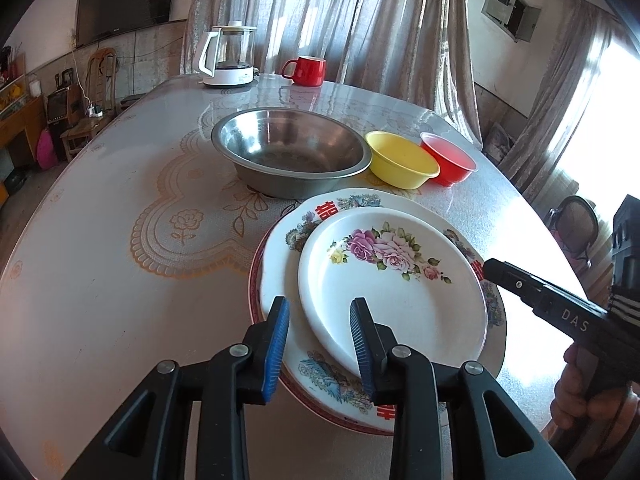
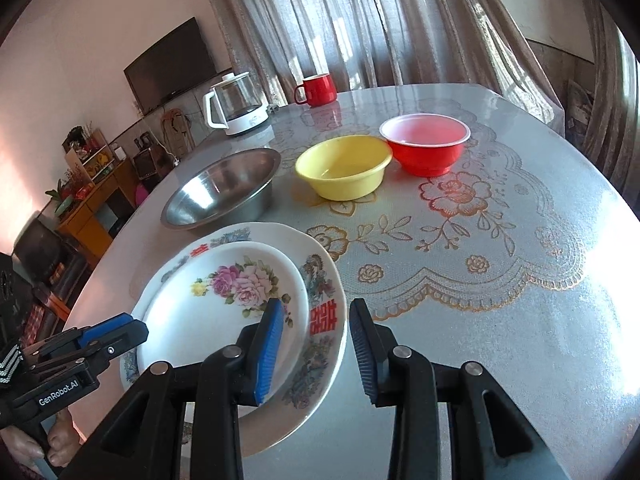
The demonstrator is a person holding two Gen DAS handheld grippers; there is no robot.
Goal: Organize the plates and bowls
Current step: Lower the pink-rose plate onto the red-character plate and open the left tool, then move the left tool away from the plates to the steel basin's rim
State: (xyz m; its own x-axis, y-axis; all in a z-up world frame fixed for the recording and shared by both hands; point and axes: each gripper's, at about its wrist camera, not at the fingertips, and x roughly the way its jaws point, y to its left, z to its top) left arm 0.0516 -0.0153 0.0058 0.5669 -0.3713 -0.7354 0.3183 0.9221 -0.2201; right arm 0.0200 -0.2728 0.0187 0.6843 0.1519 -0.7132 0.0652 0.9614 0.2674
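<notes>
A small white plate with pink roses [image 1: 400, 300] lies on a larger patterned plate with red characters [image 1: 280, 272] near the table's front edge. My left gripper [image 1: 320, 320] is open, and the small plate's near-left rim runs between its blue pads untouched. My right gripper [image 2: 316, 320] is open too, straddling the large plate's [image 2: 320, 280] right rim, one pad above the small plate [image 2: 208, 320]. Each gripper shows in the other's view: right gripper [image 1: 490, 268], left gripper [image 2: 132, 326]. Behind the plates stand a steel bowl [image 1: 288, 152], a yellow bowl [image 1: 402, 160] and a red bowl [image 1: 450, 158].
A glass kettle on a white base [image 1: 230, 56] and a red mug [image 1: 306, 70] stand at the table's far edge, before the curtains. The table [image 1: 120, 280] wears a lace-patterned cover. A hand [image 1: 576, 392] grips the right tool's handle. Chairs and cabinets stand beyond the table.
</notes>
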